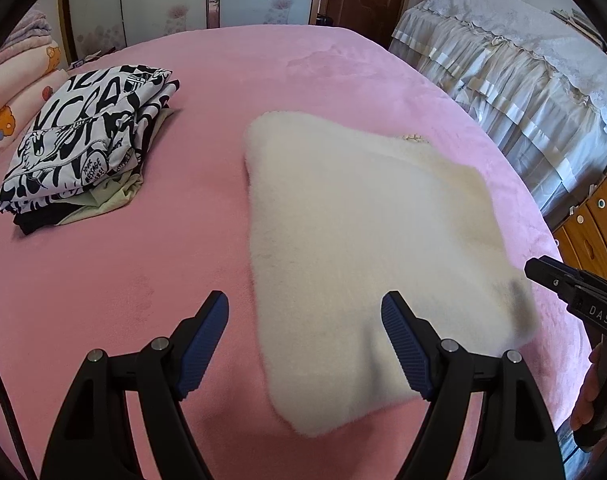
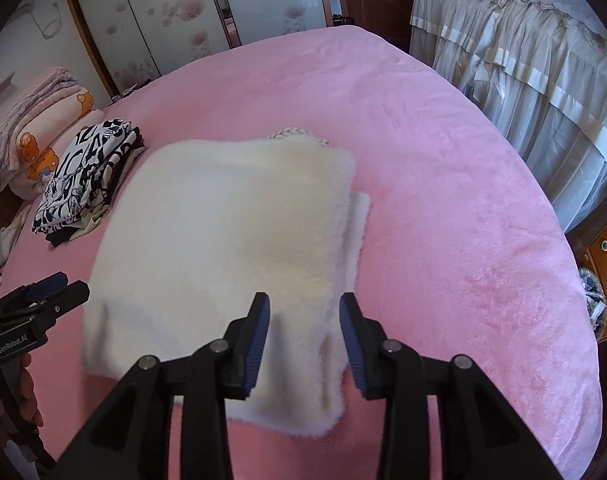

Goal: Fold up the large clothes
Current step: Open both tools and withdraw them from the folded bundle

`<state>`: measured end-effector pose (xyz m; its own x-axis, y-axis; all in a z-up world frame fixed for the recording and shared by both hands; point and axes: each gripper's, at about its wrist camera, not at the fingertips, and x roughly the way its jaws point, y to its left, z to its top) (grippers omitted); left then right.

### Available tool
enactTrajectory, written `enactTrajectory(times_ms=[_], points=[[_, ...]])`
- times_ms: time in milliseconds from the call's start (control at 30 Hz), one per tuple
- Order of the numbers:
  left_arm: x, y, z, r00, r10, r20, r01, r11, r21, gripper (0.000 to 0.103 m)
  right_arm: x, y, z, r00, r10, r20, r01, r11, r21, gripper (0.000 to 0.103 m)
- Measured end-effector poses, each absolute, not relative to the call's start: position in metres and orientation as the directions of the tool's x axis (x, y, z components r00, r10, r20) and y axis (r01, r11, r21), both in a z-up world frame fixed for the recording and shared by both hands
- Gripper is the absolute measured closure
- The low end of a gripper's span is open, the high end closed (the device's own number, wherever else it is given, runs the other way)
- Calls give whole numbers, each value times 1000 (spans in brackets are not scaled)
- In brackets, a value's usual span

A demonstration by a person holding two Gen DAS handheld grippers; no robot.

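A cream-white fluffy garment [image 1: 363, 240] [image 2: 231, 232] lies folded into a rough square on the pink bed cover [image 1: 143, 280] [image 2: 463, 240]. My left gripper [image 1: 305, 300] hangs open above the garment's near left edge, its blue pads [image 1: 207, 340] wide apart with nothing between them. My right gripper [image 2: 305, 300] stands open over the garment's near right corner. The fluffy cloth shows in the gap, and the pads [image 2: 257, 340] do not press on it. Each gripper shows at the edge of the other's view: the right gripper [image 1: 563, 284] and the left gripper [image 2: 59, 284].
A stack of folded clothes [image 1: 83, 140] [image 2: 87, 180], topped by a black-and-white print, sits at the bed's left. Rolled blankets [image 2: 35, 128] lie beyond it. Lace-covered furniture [image 1: 523, 80] and wooden drawers [image 1: 591, 232] stand to the right, with wardrobe doors [image 2: 163, 20] behind.
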<state>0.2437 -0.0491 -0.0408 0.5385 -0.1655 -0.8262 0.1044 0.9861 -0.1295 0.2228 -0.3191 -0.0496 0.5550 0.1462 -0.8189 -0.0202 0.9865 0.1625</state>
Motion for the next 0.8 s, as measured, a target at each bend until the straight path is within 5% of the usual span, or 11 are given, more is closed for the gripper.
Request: enactTrajectory(times_ms=[200,400,500,800], points=[[222,-47,-16,522,-175,-835,104,984,-141,26,199,-315,-21,579,134,-805,-39,990,137,34],[206,-39,4,481,-215,-850,106,977,-188,25,181,-325,8,571,202,-796,-53,976,209,33],[202,-32,9,433,-281,-857,110,960,-259,12,178,-331,18,555,212,-804,-42,973,227,33],[189,-15,36,420,-362,-832,147,932,-332,6,175,-346,35,531,223,-818,-7,966,259,33]])
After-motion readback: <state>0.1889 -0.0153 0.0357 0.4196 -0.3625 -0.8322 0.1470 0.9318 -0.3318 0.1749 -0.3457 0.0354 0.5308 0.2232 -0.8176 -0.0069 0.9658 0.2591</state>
